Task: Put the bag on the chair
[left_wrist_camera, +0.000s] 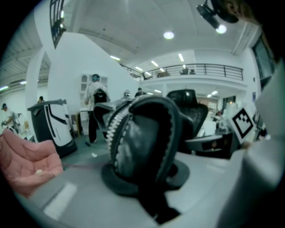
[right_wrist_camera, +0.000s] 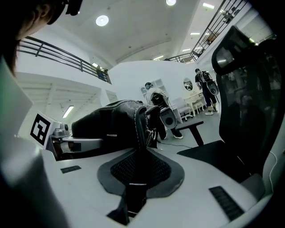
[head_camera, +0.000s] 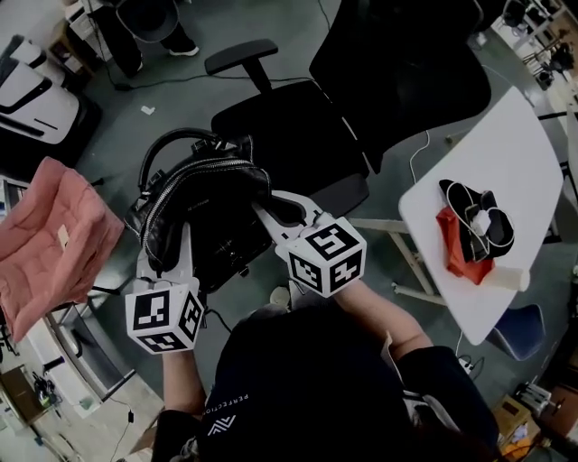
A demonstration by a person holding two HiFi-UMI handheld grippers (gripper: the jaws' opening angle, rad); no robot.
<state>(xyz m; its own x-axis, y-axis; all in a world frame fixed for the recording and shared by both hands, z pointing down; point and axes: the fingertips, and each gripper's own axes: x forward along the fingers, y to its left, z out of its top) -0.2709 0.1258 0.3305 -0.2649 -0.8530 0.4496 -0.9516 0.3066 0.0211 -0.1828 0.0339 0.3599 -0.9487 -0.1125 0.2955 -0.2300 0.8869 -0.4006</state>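
A black leather bag (head_camera: 203, 207) with a silver zip and a looped handle hangs between my two grippers, just left of the front of the black office chair (head_camera: 289, 135). My left gripper (head_camera: 172, 248) is shut on the bag's left end, where the zipped edge (left_wrist_camera: 142, 138) fills the space between the jaws. The right gripper (head_camera: 275, 212) is shut on a stitched fold at the bag's right end (right_wrist_camera: 138, 133). The chair's seat and tall back (right_wrist_camera: 249, 102) stand close on the right in the right gripper view. The bag is held in the air, off the seat.
A pink cushion (head_camera: 50, 239) lies at the left. A white table (head_camera: 506, 162) at the right carries a black and red item (head_camera: 470, 226). The chair's armrest (head_camera: 242, 56) sticks out behind the bag. A person (head_camera: 149, 27) stands at the far top left.
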